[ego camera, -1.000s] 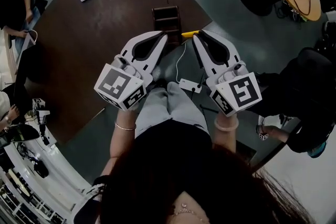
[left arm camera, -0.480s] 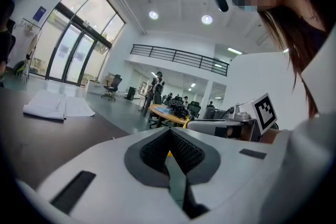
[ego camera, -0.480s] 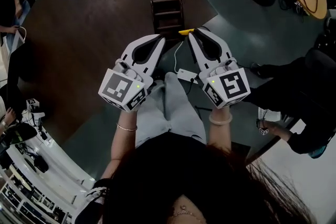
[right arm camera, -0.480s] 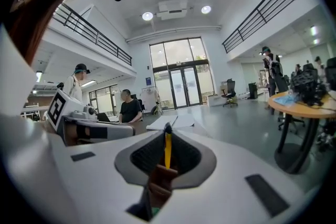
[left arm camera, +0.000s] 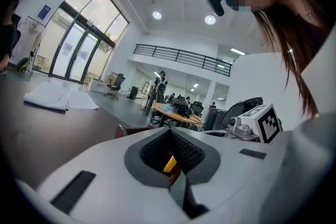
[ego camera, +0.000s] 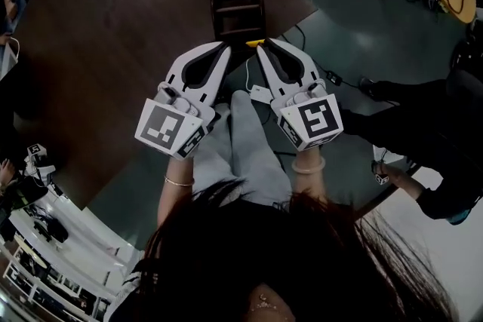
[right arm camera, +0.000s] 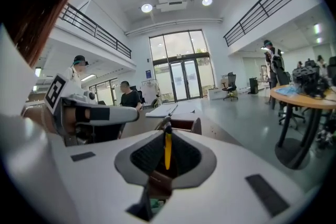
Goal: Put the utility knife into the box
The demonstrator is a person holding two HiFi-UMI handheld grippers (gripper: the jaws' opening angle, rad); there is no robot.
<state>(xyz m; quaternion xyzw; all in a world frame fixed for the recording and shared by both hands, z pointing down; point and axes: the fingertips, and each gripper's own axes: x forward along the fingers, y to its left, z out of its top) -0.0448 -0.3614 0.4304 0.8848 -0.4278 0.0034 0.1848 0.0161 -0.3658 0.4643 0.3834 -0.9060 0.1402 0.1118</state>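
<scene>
Right gripper view is showing the right gripper (right arm camera: 167, 134) clamping the yellow utility knife (right arm camera: 167, 150) edge-on between its jaws. Seen from the head view, the knife is hovering just beside the near edge of the dark wooden box (ego camera: 238, 10), which is sitting on the round brown table (ego camera: 136, 26). The left gripper (left arm camera: 169, 132) is waiting alongside, its jaws pressed together.

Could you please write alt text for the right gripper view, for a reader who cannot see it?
The right claw is shut on a slim yellow utility knife, held upright before a dark brown wooden box on a brown table. The white left claw sits at the left.
</scene>
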